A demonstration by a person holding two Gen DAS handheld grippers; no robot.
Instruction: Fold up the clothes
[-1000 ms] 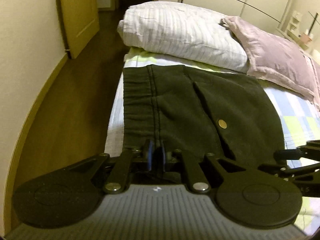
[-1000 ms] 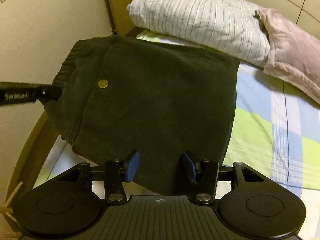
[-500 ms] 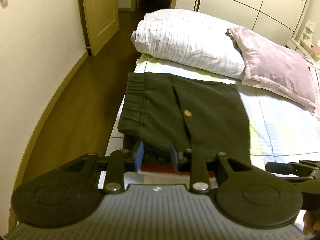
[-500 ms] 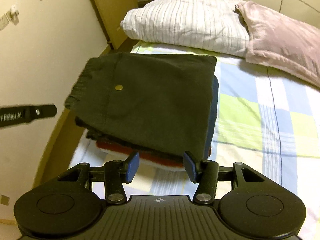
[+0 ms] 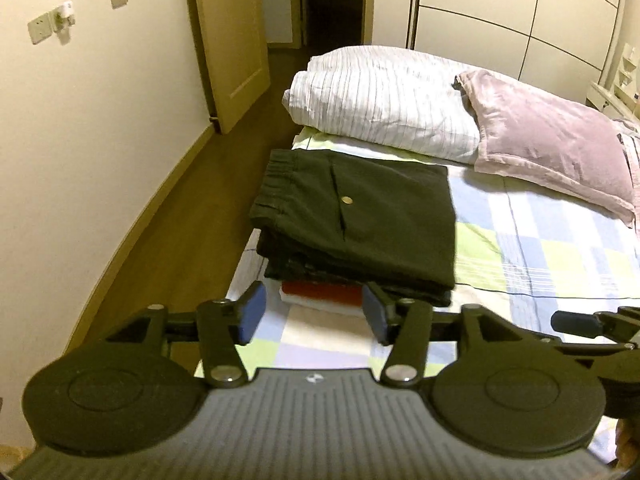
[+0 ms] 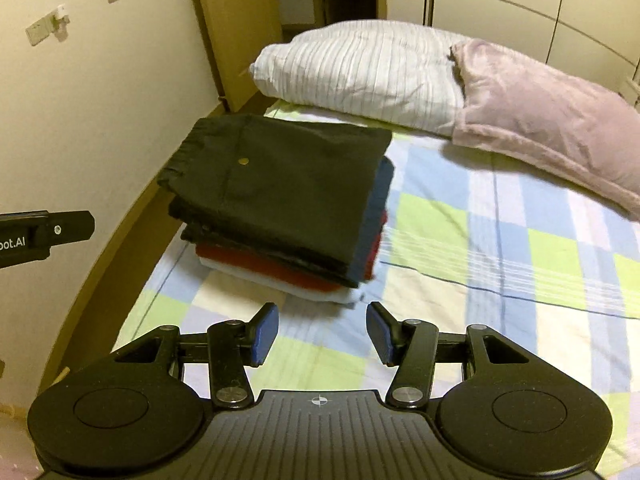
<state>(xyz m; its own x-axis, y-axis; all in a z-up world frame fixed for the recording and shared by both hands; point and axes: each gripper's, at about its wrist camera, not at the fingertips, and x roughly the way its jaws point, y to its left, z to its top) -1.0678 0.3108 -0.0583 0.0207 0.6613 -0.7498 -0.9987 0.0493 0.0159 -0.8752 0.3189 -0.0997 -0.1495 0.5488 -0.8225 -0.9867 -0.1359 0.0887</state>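
- Lying folded atop a stack of clothes [image 6: 280, 256]: dark green shorts [image 5: 372, 216], brass button facing up.
- Stack: on the checked bed [image 6: 480, 248], at its wall-side edge, just short of the striped pillow [image 5: 384, 100].
- Pink pillow [image 5: 552, 140]: beside the striped one.
- Left gripper [image 5: 314, 314]: fingers spread, empty, just short of the stack.
- Right gripper [image 6: 322, 334]: fingers spread, empty, near the stack.

- Your left gripper [image 5: 314, 312] and right gripper [image 6: 322, 334] look like matt black plastic, with blue rubbery pads [image 6: 266, 334] and shiny metal pivot pins [image 5: 225, 373].
- The folded dark trousers [image 5: 376, 216] are matt, soft cloth with a glossy brass-coloured button [image 5: 346, 200].
- The checked bedsheet [image 6: 500, 248] is smooth woven cloth.
- The pink pillow [image 5: 556, 148] looks velvety.
- The floor [image 5: 172, 216] is satin-finished wood.
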